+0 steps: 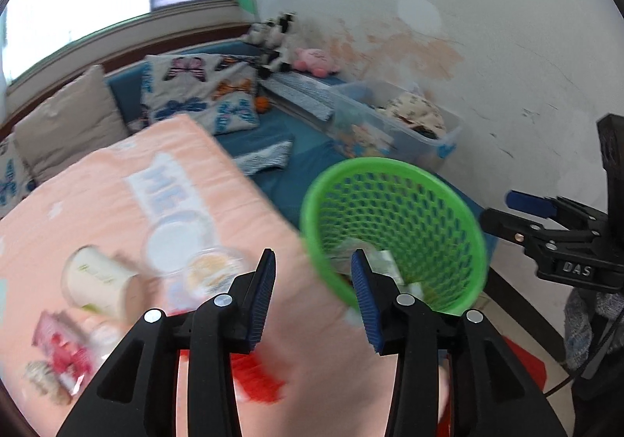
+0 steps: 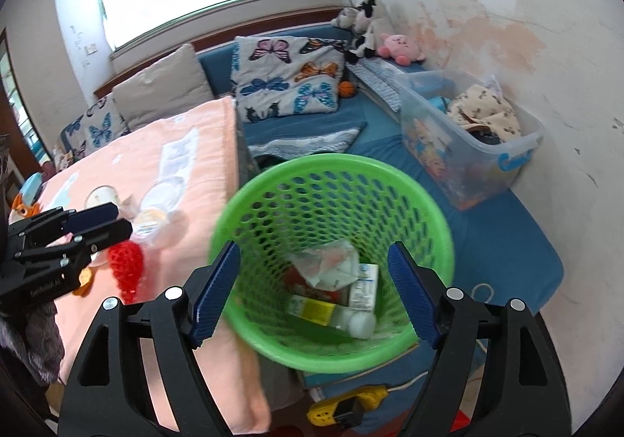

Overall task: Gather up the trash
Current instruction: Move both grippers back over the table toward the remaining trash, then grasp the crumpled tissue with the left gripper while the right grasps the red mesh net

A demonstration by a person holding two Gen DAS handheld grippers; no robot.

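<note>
A green mesh basket (image 1: pixel 374 164) (image 2: pixel 331 164) stands off the table's right edge. It holds crumpled paper (image 2: pixel 327 261), a small box (image 2: pixel 364 286), a yellow pack (image 2: pixel 312 310) and a white bottle (image 2: pixel 360 324). My right gripper (image 2: pixel 314 261) hovers open over the basket mouth with nothing in it; the left wrist view shows it as well (image 1: pixel 507 212). Over the table edge my left gripper (image 1: pixel 314 281) (image 2: pixel 113 220) is open and empty. On the table lie a tipped paper cup (image 1: pixel 97 281), a clear lidded tub (image 1: pixel 212 267), a red mesh piece (image 2: pixel 126 261) and a pink wrapper (image 1: pixel 62 355).
A peach cloth (image 1: pixel 187 171) covers the table. Behind it run a blue bench (image 2: pixel 312 121) with butterfly cushions (image 2: pixel 288 78), plush toys (image 2: pixel 401 45) and a clear storage box (image 2: pixel 468 148) by the wall. A yellow object (image 2: pixel 343 405) lies on the floor below the basket.
</note>
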